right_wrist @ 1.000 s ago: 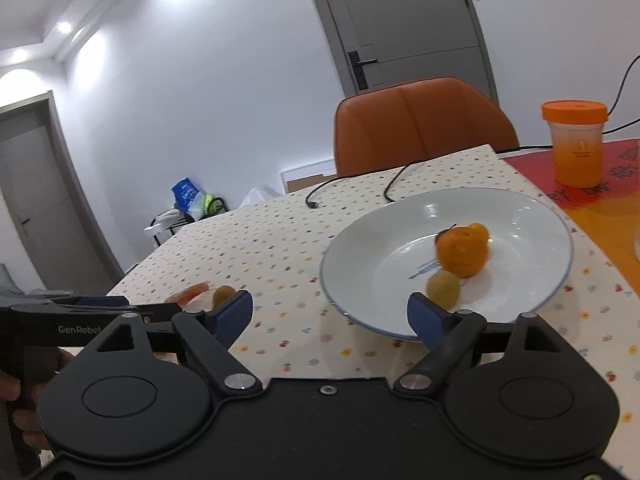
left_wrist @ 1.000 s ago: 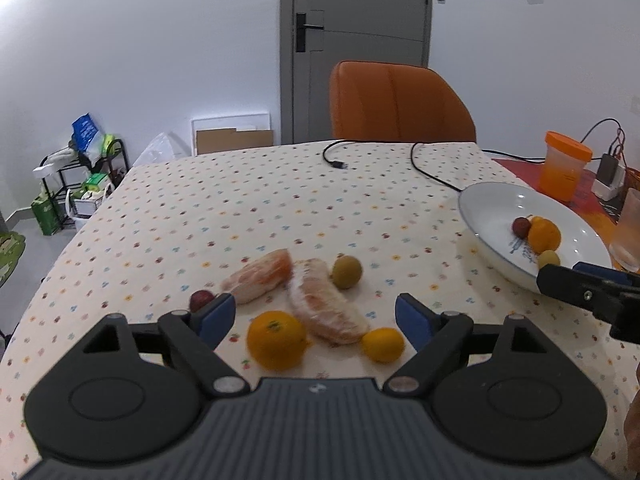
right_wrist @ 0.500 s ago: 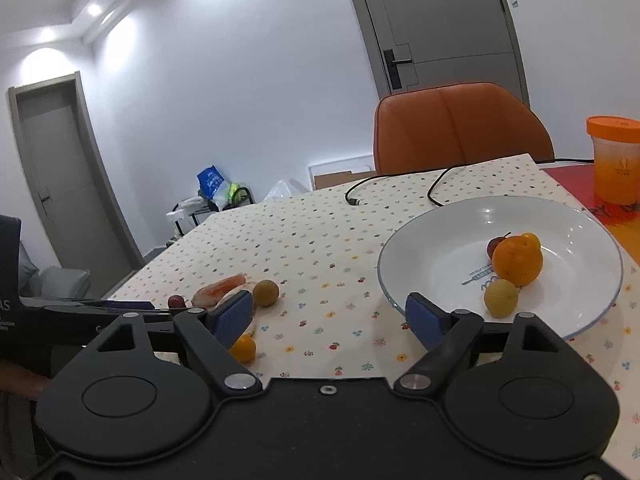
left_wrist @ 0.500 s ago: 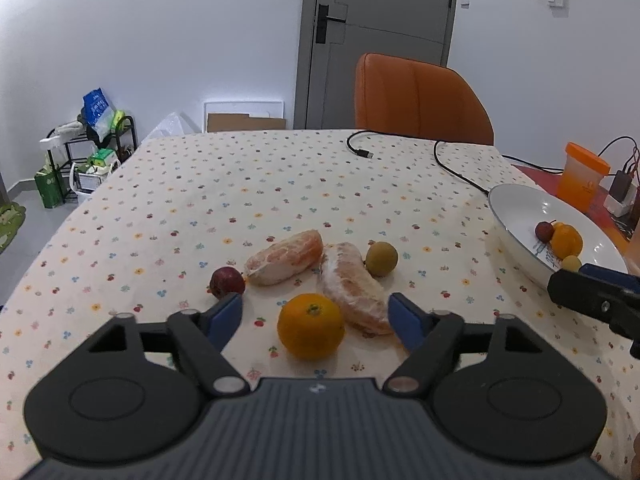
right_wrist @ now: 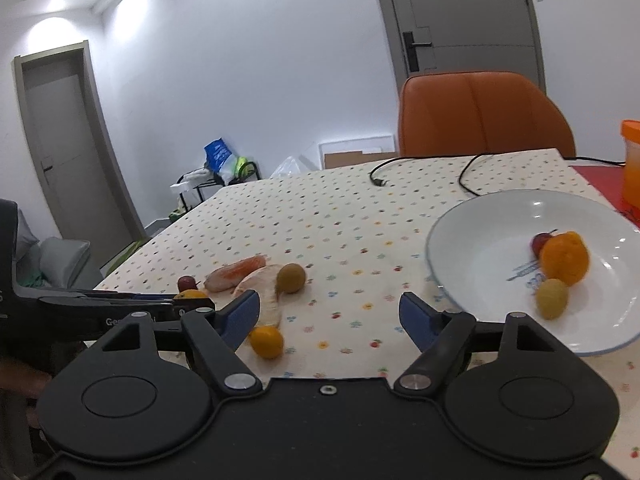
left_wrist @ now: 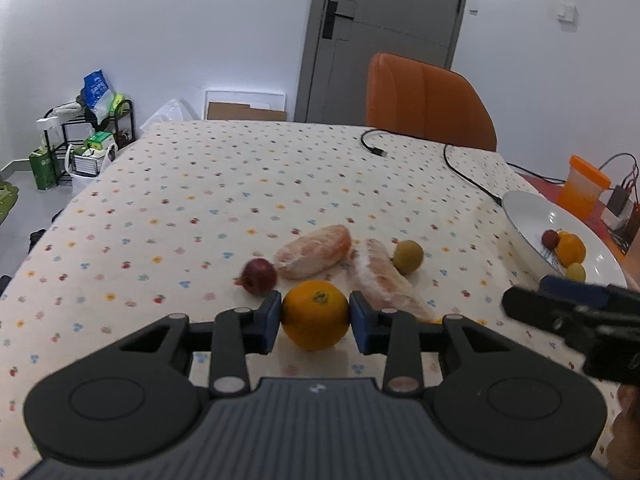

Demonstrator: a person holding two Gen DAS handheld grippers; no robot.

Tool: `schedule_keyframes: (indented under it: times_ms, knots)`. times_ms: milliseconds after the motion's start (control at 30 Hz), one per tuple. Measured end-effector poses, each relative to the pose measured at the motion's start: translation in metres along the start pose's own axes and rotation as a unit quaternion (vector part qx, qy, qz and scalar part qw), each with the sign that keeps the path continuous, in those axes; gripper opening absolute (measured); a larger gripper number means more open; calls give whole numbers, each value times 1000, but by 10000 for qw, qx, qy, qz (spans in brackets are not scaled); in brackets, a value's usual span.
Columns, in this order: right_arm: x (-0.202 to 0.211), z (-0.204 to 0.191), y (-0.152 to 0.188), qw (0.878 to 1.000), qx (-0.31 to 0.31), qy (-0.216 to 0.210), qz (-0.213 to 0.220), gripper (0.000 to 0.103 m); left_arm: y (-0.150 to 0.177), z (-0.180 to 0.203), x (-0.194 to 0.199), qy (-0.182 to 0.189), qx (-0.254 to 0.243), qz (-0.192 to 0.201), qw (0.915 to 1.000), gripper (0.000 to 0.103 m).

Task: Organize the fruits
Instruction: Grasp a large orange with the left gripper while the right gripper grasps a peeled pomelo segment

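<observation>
As its jaws close, the left gripper [left_wrist: 316, 316] flanks the orange [left_wrist: 315, 314].

An orange [left_wrist: 315, 314] is flanked by the blue pads of the left gripper [left_wrist: 315, 316], whose jaws are closing, on a bench [left_wrist: 180, 208] covered with a dotted cloth. Two peeled citrus segments [left_wrist: 314, 251], a dark red fruit [left_wrist: 260, 276] and a small green fruit [left_wrist: 407, 256] are seen just beyond. A white plate [left_wrist: 520, 216] of fruit is seen at right, behind the right gripper [left_wrist: 568, 300].
</observation>
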State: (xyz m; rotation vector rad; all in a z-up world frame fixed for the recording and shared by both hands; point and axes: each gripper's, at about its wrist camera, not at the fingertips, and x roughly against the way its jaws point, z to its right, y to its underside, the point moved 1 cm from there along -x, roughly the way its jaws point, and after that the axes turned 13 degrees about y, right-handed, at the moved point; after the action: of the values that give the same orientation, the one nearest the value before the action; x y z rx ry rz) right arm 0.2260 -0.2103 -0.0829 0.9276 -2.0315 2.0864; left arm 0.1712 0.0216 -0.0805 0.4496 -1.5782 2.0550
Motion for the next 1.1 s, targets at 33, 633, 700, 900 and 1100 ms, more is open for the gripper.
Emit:
schedule_keyframes:
  times_ms: [33,633,700,900,1100]
  knots:
    - [-2,-3,1,10000,-2,-37,-30,75,-1,-2,2,-15,3,38,10000,35]
    - [-51,-58,-4,9955,522,-441,-651,68,1,-32,26,-423,328,344,9980,35]
    - [-56,-62,-3,9951,540,-426,-717,64,2,-34,27,-464,374,362,9976,35]
    - [-68,-79,-2,9934,836,-280,-728,61,6,-43,34,-582,493,444,9961,35]
    - [-69,-88,-6,9917,1003,-333,-729,38,5,-47,37,-641,553,490,9952,35]
